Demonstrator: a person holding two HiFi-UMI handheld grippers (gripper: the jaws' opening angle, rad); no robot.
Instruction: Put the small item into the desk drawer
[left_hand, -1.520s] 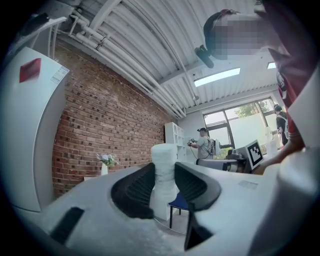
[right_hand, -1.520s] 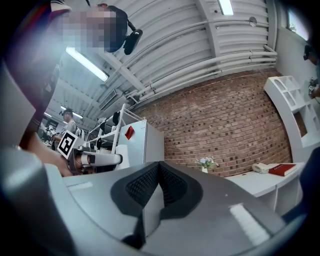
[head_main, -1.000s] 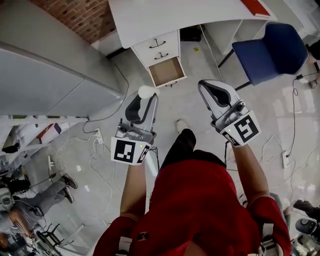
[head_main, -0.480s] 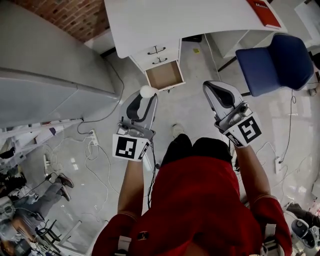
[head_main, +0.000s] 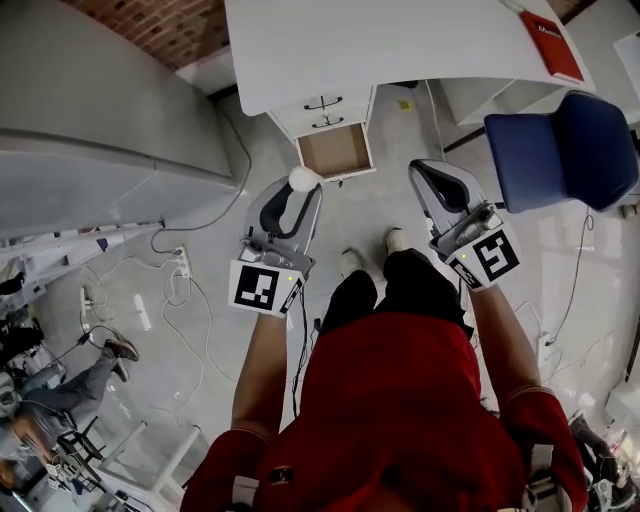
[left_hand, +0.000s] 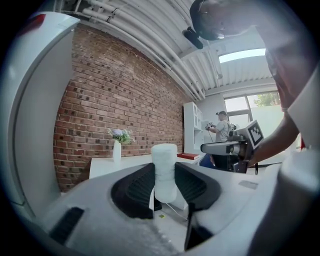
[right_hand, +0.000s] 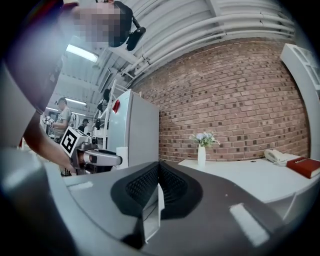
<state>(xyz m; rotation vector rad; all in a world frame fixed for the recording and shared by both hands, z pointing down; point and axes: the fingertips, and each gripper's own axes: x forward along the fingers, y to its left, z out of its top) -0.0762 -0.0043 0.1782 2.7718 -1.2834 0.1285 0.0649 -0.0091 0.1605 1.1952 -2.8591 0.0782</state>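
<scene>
Your left gripper (head_main: 298, 192) clamps the small item (left_hand: 164, 167), a white matte upright cylinder; the open drawer (head_main: 336, 150) lies at its one o'clock. Your right gripper (head_main: 426, 170) is closed.

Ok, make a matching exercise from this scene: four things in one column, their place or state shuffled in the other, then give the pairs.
Things
1. small white item
2. lowest desk drawer
3. red book
4. right gripper

Place or state
A. lying on top of the white desk
B. jaws together, nothing between them
C. clamped between the jaws of the left gripper
D. pulled open

Pairs: 1-C, 2-D, 3-A, 4-B
</scene>
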